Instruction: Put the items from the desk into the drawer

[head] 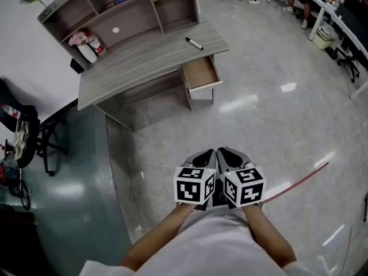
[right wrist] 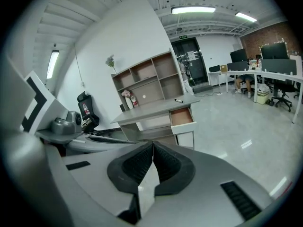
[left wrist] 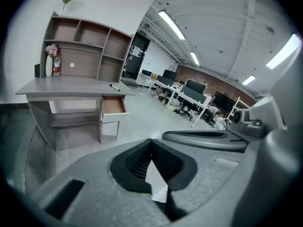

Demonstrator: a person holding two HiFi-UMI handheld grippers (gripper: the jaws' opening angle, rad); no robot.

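Note:
A black marker (head: 194, 43) lies on the grey desk (head: 144, 62) near its right end, also seen as the marker (left wrist: 114, 87) and the marker (right wrist: 178, 100). Below that end the drawer (head: 201, 75) stands pulled out and looks empty; it also shows as the drawer (left wrist: 113, 105) and the drawer (right wrist: 181, 117). My left gripper (head: 205, 154) and right gripper (head: 226, 152) are held side by side over the floor, well short of the desk. Both are shut with nothing between their jaws: left gripper (left wrist: 151, 141), right gripper (right wrist: 152, 143).
A shelf hutch (head: 123, 7) stands on the desk's back, with a white vase and red bottle (head: 87, 46) at its left. A black office chair (head: 26, 134) is left of the desk. Desks, monitors and chairs (left wrist: 191, 96) fill the far room. A red strip (head: 296, 183) lies on the floor.

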